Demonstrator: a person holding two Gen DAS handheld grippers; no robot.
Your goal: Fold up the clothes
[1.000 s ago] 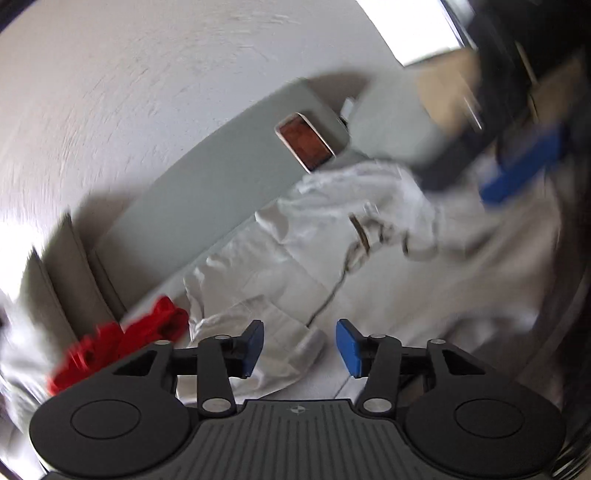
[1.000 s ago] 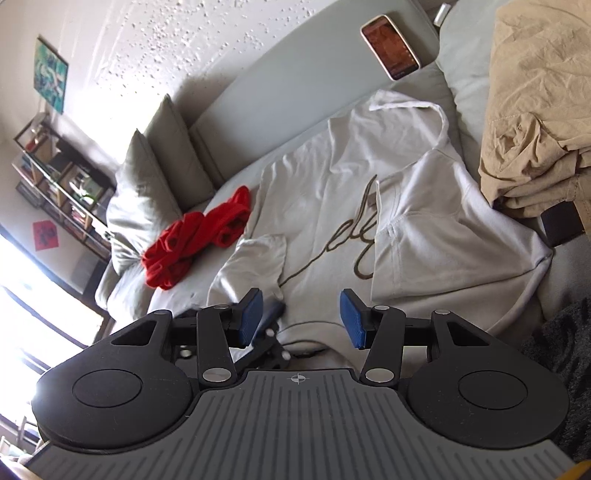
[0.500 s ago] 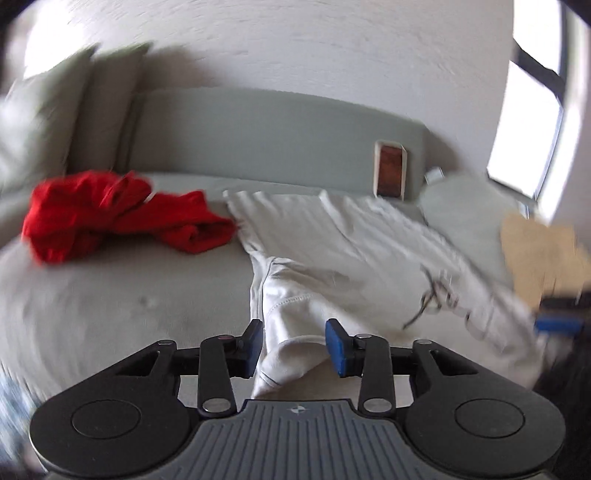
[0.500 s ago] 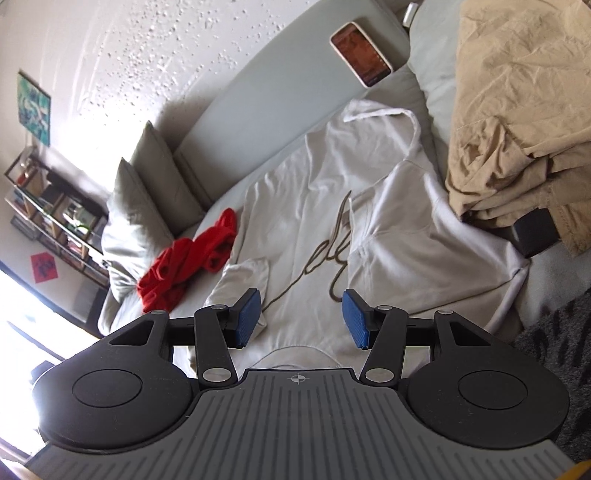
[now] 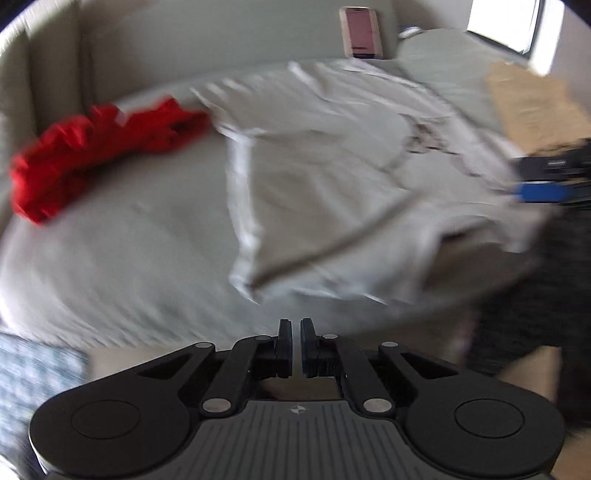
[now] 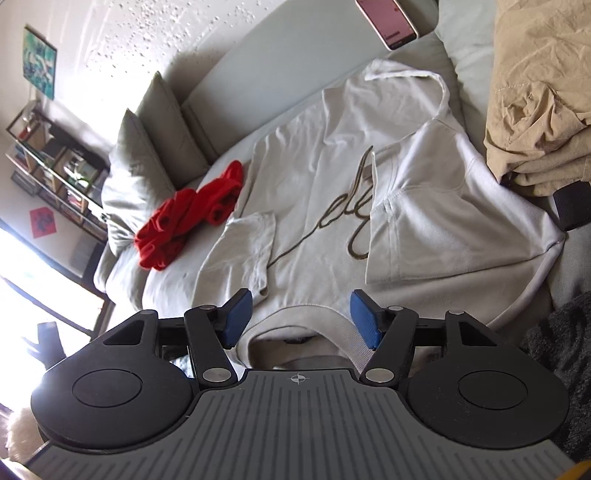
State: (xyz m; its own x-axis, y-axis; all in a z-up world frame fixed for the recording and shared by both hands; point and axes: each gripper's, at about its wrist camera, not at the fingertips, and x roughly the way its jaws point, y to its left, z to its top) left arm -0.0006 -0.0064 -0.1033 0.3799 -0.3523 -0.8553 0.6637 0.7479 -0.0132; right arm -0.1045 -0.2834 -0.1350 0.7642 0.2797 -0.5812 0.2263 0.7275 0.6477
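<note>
White cotton: one T-shirt (image 6: 325, 184) lies spread on the grey sofa (image 6: 266, 74), its collar end nearest the right gripper (image 6: 301, 314) and its hem toward the backrest. A thin dark script line runs across its chest. Both sleeves are folded inward: one short sleeve (image 6: 243, 254) lies on the chest at the left of the right wrist view, and a wider side panel (image 6: 443, 206) is turned over at the right.

The right gripper hangs over the collar with its jaws wide apart and nothing between the two blue pads (image 6: 364, 319). The left gripper (image 5: 295, 343) sits off the sofa's near edge, its jaws drawn almost together with only a thin slit between them and no cloth in them; that view is smeared by motion. In it the T-shirt (image 5: 332, 177) fills the middle, and the right gripper's blue pad shows at the far right edge.

One crumpled red garment (image 6: 188, 218) lies just beside the T-shirt's left side. One tan pile of cloth (image 6: 539, 92) sits at the right, near the T-shirt. One phone (image 6: 388, 18) leans on the backrest. Two cushions (image 6: 147, 147) stand in the sofa's corner.
</note>
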